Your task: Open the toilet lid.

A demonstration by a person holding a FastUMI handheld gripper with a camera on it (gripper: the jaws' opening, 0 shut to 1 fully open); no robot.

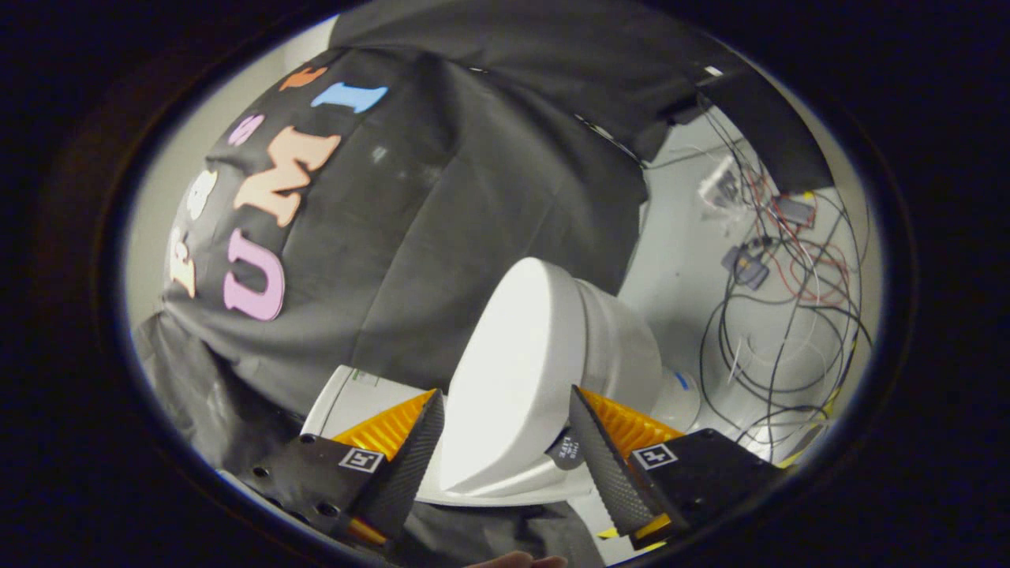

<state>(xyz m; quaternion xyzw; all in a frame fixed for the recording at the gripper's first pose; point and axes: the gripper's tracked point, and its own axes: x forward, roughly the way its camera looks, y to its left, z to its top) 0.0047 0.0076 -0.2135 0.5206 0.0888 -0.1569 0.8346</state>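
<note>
Gripper (505, 410) fingers spread wide, nothing grasped; white toilet lid (517, 371) btwn them, frame centre, raised off the seat (521, 487).

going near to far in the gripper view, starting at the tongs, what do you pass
Open tongs → white glossy toilet lid between their fingers → white ceramic toilet bowl → tangle of black and red wires on the pale wall.

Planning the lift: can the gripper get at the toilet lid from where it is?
Probably yes. The gripper is open, and the toilet lid lies between and just ahead of its fingers with nothing between them. I cannot tell whether either finger touches it.
</note>
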